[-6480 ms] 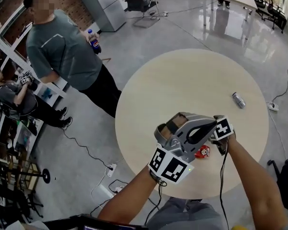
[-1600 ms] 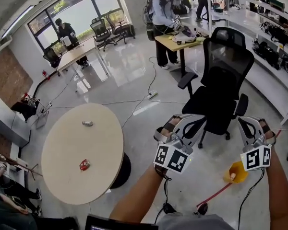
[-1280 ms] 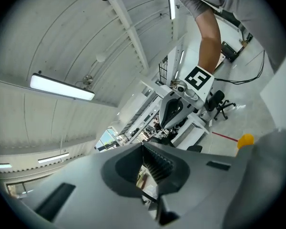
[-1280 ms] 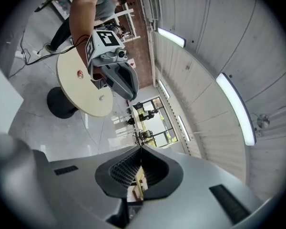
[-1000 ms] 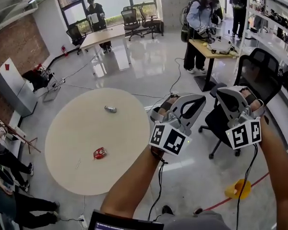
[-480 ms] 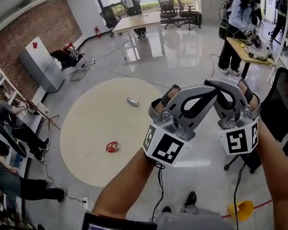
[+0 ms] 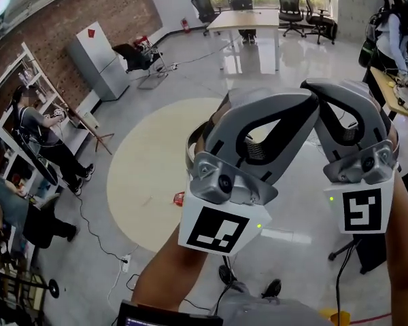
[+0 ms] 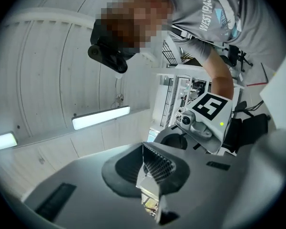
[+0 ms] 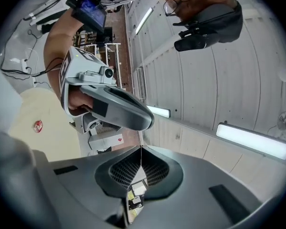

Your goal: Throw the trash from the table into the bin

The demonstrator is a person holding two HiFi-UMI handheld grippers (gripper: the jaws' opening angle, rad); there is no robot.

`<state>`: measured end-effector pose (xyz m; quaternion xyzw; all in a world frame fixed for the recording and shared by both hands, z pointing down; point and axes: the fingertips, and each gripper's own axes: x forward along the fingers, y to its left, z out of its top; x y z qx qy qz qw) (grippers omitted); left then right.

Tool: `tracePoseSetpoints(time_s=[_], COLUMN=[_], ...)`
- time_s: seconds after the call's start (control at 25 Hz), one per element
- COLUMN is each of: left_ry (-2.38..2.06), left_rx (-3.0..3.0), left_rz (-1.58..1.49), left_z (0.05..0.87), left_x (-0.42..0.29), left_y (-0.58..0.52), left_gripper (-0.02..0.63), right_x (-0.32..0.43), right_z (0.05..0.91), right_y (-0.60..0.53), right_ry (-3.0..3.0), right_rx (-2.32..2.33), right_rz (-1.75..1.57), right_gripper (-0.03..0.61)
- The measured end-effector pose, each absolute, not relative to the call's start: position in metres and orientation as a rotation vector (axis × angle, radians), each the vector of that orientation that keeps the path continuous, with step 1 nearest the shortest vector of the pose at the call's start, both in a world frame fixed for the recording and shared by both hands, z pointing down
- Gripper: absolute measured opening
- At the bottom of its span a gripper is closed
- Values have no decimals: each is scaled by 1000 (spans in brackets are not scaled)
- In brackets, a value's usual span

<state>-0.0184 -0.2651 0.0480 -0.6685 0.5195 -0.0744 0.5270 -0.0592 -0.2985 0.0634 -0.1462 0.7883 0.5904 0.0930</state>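
Observation:
Both grippers are raised close in front of the head camera, tips nearly touching. In the head view my left gripper [image 7: 313,102] is shut with nothing in it, and my right gripper [image 7: 307,85] beside it is also shut and empty. Behind them lies the round beige table [image 7: 149,161]. A red piece of trash [image 7: 179,197] shows on it just beside the left gripper's marker cube. The right gripper view shows its jaws [image 9: 140,168] pressed together, the left gripper [image 9: 105,99], and the red trash [image 9: 37,126]. The left gripper view shows its closed jaws [image 8: 150,173] pointing at the ceiling.
A grey cabinet [image 7: 98,63] stands beyond the table, with shelving and a seated person [image 7: 44,134] at the left. Desks and office chairs [image 7: 258,15] fill the back. A yellow object [image 7: 338,316] on the floor peeks in at the bottom edge.
Both grippers have risen toward the head camera and drawn together. The view has swung, so the table now sits behind them and the small can on it is hidden.

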Motion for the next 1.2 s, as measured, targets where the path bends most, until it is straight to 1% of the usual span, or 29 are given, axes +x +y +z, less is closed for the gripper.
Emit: tracePoseSetpoints(time_s=[0.36, 0.48, 0.6, 0.76, 0.96, 1.2], left_ry=[1208, 1237, 1304, 1402, 1489, 1620], left_rx=[-1542, -1545, -1569, -1624, -1643, -1698], left_rz=[-147, -158, -190, -232, -266, -305], left_z=[35, 28, 35, 49, 73, 112], left_x=[-177, -232, -285, -330, -373, -436], left_y=[-210, -211, -216, -240, -280, -359], left_gripper=[44, 44, 44, 44, 44, 44], right_x=[-228, -277, -324, -363, -409, -480], right_z=[61, 58, 74, 92, 124, 178], right_y=[-253, -255, -255, -272, -304, -381], right_ry=[2394, 2444, 2534, 2636, 2750, 2938], right_rx=[-426, -427, -394, -359, -245, -35], right_rz=[1666, 1599, 1556, 1501, 1337, 1170], right_gripper=[9, 9, 9, 9, 9, 12])
